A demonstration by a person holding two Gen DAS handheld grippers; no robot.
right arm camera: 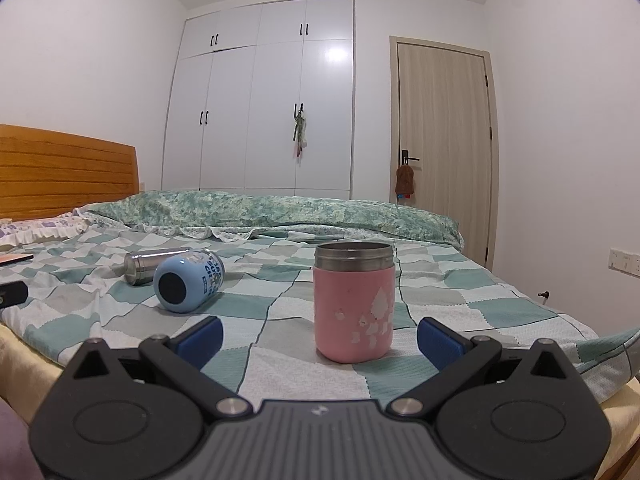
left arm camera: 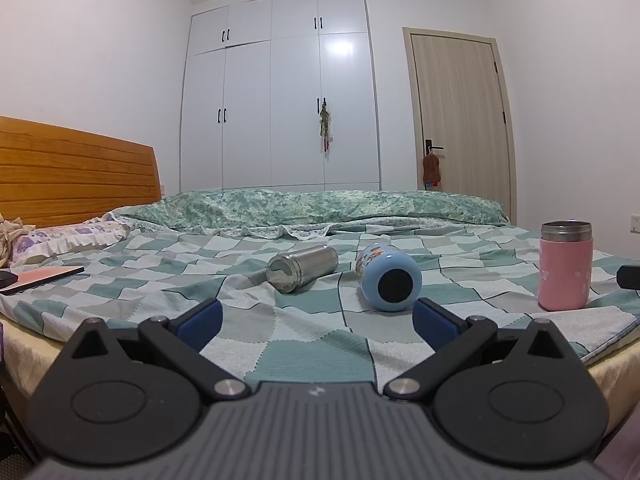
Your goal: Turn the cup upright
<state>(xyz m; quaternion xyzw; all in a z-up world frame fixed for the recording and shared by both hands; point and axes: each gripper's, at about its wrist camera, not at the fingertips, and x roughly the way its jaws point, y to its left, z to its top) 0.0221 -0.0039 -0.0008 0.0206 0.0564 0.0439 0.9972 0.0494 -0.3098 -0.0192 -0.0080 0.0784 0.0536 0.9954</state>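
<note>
Here the left gripper [left arm camera: 316, 320] hangs low over the near edge of the bed [left arm camera: 296, 360], its blue-padded fingers spread wide with nothing between them. The right gripper [right arm camera: 320, 334] is likewise wide apart and holds nothing.

Just beyond the right gripper, a little right of its centre line, a pink cup [right arm camera: 353, 302] stands upright on the checked sheet, steel rim up, near the fingertips but not touching them. In the left wrist view it stands well off to the right [left arm camera: 565, 266].

Farther in, a blue cup [left arm camera: 389, 276] lies on its side. Its long axis runs away from the cameras and slightly leftward, with the dark round base facing the grippers and the printed end pointing toward the far pillow. It lies just ahead of the left gripper's right finger [left arm camera: 434, 322], apart from it; from the right gripper it sits ahead and to the left [right arm camera: 188, 280].

Just behind and left of it, a steel cup [left arm camera: 302, 268] also lies on its side, axis slanting from near-left to far-right, a small gap between the two.

Bare sheet spreads around all three cups; a flat book [left arm camera: 40, 278] sits at the bed's left edge. Beyond are a green quilt [left arm camera: 320, 210], the wooden headboard [left arm camera: 76, 172], a white wardrobe [left arm camera: 280, 92] and a door [left arm camera: 460, 120].
</note>
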